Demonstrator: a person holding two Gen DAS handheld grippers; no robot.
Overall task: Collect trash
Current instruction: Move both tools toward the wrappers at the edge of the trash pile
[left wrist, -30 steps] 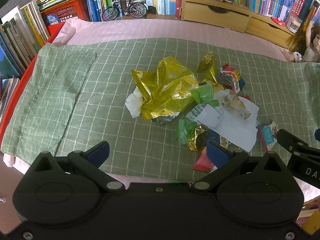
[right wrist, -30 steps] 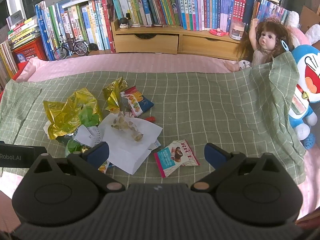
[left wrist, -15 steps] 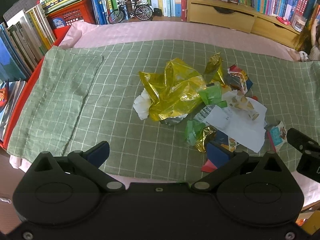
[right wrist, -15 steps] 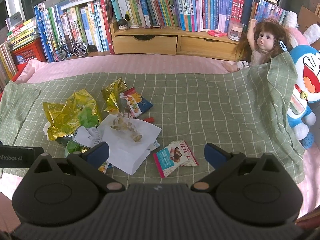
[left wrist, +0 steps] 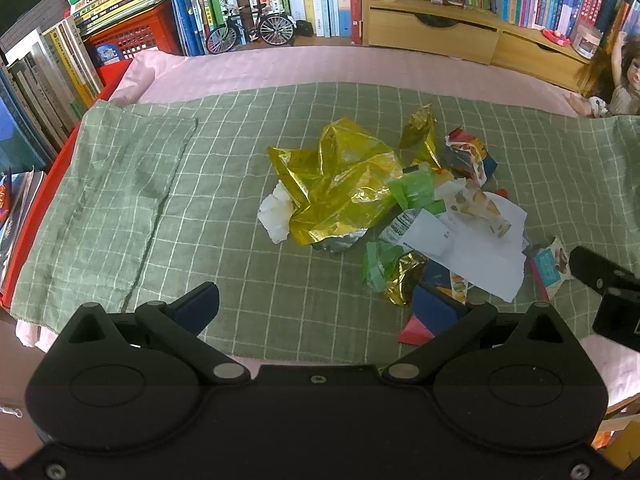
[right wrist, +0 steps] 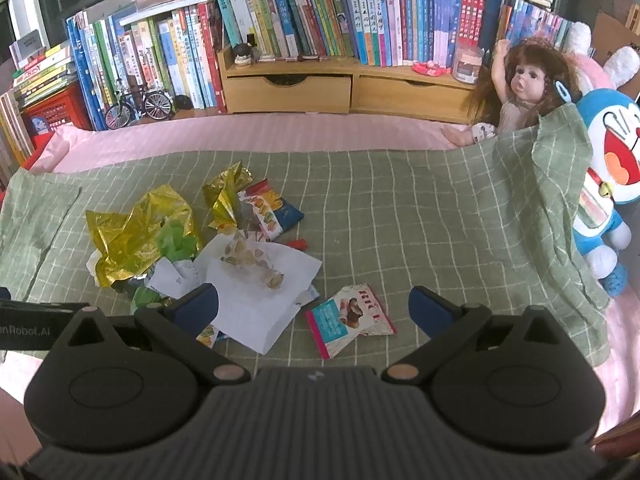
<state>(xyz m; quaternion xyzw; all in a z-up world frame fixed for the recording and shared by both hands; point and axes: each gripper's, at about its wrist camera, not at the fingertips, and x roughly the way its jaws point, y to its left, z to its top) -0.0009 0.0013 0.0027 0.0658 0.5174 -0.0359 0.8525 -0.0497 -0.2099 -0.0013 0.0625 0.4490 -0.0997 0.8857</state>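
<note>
Both the left gripper (left wrist: 316,304) and right gripper (right wrist: 314,306) hover with fingers spread and empty over the green checked cloth (right wrist: 400,208); gold foil wrapper (left wrist: 340,188), white paper (right wrist: 260,300) and snack packets lie heaped mid-cloth.

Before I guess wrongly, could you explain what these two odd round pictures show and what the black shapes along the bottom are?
Each picture comes from a fisheye camera mounted on a hand-held gripper, looking forward along its two fingers; a person carries one in each hand. The black shape with blue pads is the gripper itself: the left gripper in one view, the right gripper in the other. Both are open and hold nothing. Ahead lies a green checked cloth with a heap of trash: a crumpled gold foil wrapper, white paper, and a small snack packet lying apart from the heap, in front of the right gripper. Behind are bookshelves and a doll.
</note>
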